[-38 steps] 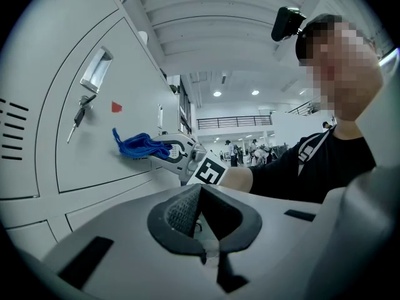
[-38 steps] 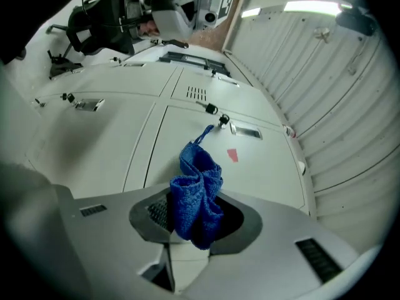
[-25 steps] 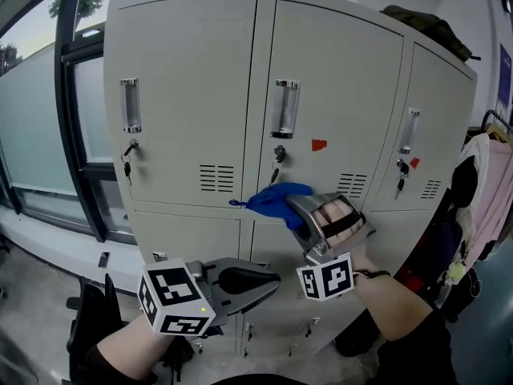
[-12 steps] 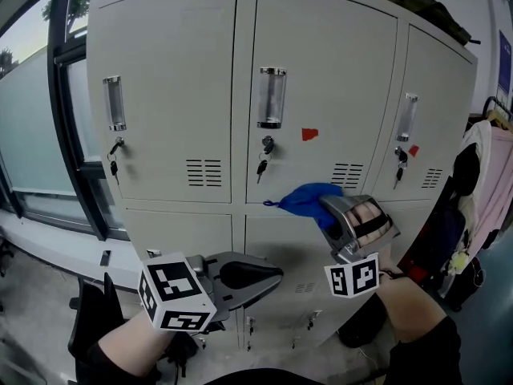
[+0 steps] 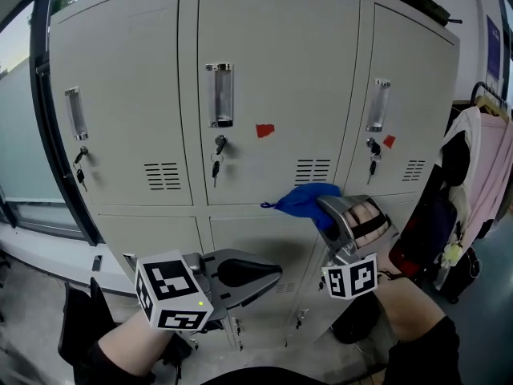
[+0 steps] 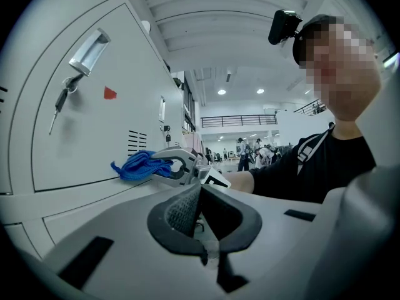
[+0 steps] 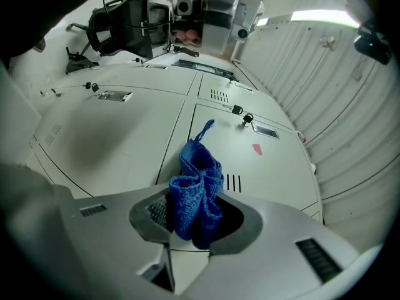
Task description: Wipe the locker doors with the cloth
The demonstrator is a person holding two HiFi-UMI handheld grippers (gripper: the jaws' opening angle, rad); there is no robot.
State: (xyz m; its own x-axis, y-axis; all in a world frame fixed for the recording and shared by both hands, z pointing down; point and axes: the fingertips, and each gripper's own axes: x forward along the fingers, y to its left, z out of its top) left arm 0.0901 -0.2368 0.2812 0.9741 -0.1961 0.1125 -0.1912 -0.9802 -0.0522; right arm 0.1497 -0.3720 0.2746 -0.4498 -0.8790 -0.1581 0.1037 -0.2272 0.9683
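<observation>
The right gripper [image 5: 322,208] squeezes the blue cloth [image 5: 300,200], which pokes ahead toward the middle locker door [image 5: 276,62], near its bottom. The left gripper [image 5: 271,275] sits lower, fingers together, empty.

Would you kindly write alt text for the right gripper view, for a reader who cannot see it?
The right gripper is shut on a bunched blue cloth, in front of grey locker doors. One door shows vent slots, a key in its lock and a small red sticker.
</observation>
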